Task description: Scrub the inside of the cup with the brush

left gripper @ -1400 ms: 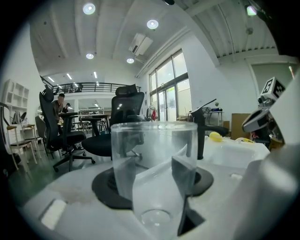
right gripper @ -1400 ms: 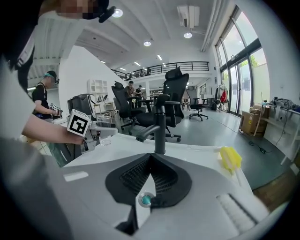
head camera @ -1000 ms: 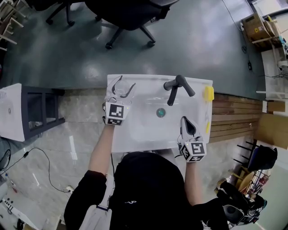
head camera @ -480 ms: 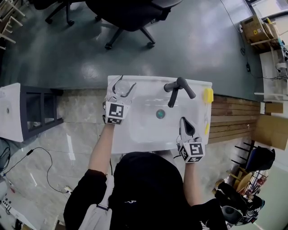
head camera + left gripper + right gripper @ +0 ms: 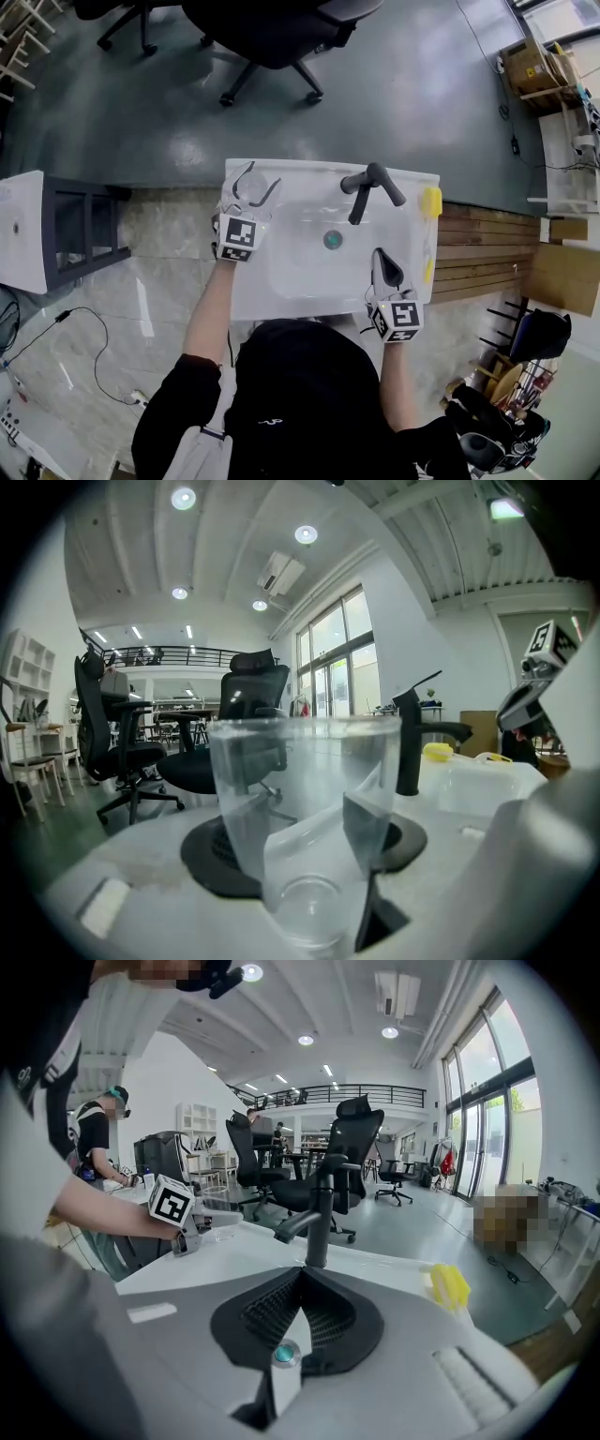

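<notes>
Clear plastic cup (image 5: 305,827), upright on the far left corner of the white sink top (image 5: 300,291), mouth up and empty. Sits between the jaws of the left gripper (image 5: 263,175), parted just to its width and seemingly pressed on its wall from both sides. Probably pinned that way to keep so light a thing from skidding or tipping once bristles push inside.

Further out, over the near right part of the basin, the right gripper (image 5: 382,255): jaws pressed together on nothing, pointing toward the drain (image 5: 332,239) and the dark tap (image 5: 367,183) at the far edge. Looks parked within reach of the right edge, with a yellow sponge (image 5: 432,198) near the far right corner and, nearer, a white bristled strip, likely the brush (image 5: 473,1387). No scrubbing begun; brush not yet picked up.

From the head view, only the layout: cup small, its contact with the jaws unreadable. From the left gripper view, the see-through wall and thick base up close, dark pads showing through. From the right gripper view, the bristles, barely legible from above, plus the left gripper across the basin.
</notes>
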